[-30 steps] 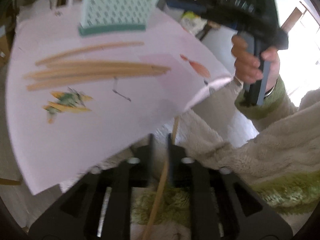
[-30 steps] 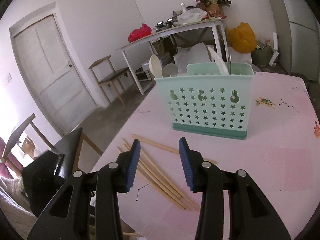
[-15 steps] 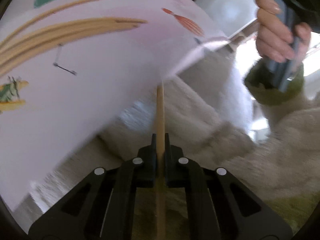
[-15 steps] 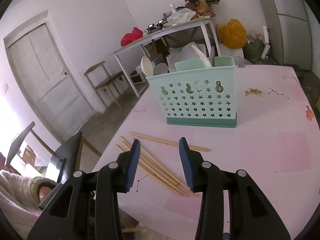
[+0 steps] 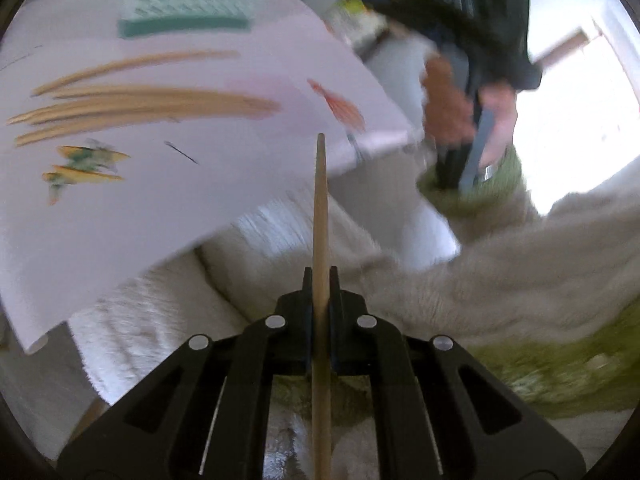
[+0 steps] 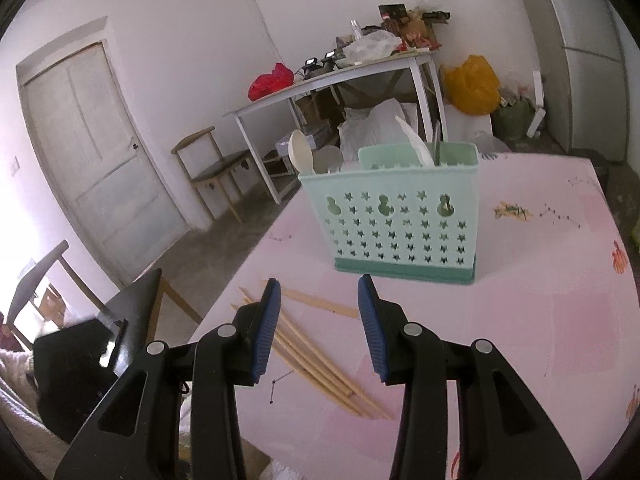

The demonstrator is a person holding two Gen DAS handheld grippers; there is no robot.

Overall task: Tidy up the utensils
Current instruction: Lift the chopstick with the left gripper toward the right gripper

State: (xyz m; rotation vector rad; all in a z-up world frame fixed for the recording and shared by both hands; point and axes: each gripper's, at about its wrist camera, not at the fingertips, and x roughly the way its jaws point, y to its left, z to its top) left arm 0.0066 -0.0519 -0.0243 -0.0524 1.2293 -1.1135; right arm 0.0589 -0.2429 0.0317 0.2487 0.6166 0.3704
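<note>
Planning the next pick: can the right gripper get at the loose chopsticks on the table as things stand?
Probably yes. The right gripper is open and empty, and the loose chopsticks lie uncovered on the table right below it, apart from the caddy.

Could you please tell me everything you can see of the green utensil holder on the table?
The holder is a mint-green plastic caddy, rectangular, with a darker teal base. Its front wall is pierced with rows of star holes and three larger cut-outs near the top. It stands upright on the pink table, apart from the loose chopsticks. A pale spoon and other utensils stick out of its top. Neither tool touches it.
</note>
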